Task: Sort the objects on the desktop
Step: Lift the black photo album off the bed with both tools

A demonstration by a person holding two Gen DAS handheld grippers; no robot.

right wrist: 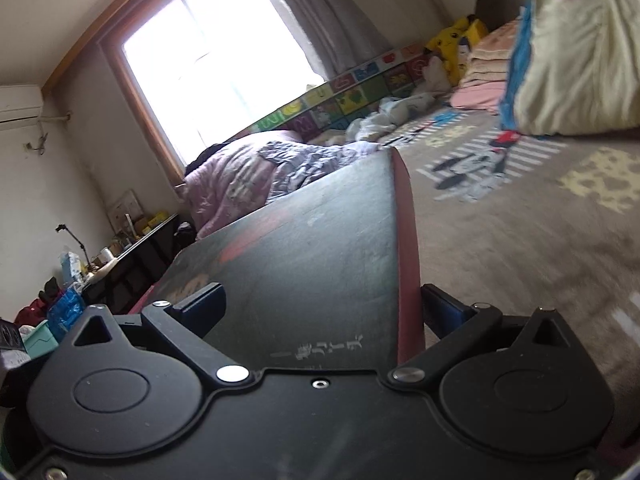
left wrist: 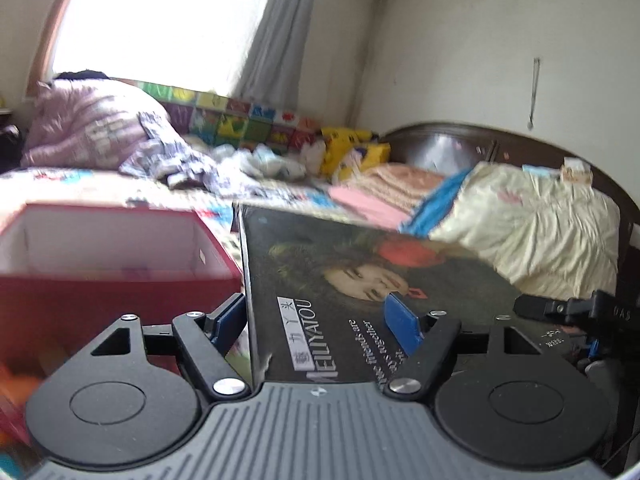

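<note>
A dark box with a girl's portrait and the word MEILIYATOU (left wrist: 360, 280) is held in the air by both grippers. My left gripper (left wrist: 320, 320) is shut on its near edge, blue pads (left wrist: 404, 324) against the printed face. My right gripper (right wrist: 320, 312) is shut on the same box (right wrist: 320, 248), which shows there as a dark panel with a red edge. The right gripper also shows at the right edge of the left wrist view (left wrist: 576, 312). An open red box with a white inside (left wrist: 112, 248) stands just left of the dark box.
Behind is a bed with a patterned sheet (right wrist: 520, 208), a pink quilt (left wrist: 88, 128), a cream quilt (left wrist: 540, 224), folded pink blankets (left wrist: 384, 188) and a yellow plush toy (right wrist: 456, 44). A cluttered desk (right wrist: 120, 256) stands at the left wall under the window.
</note>
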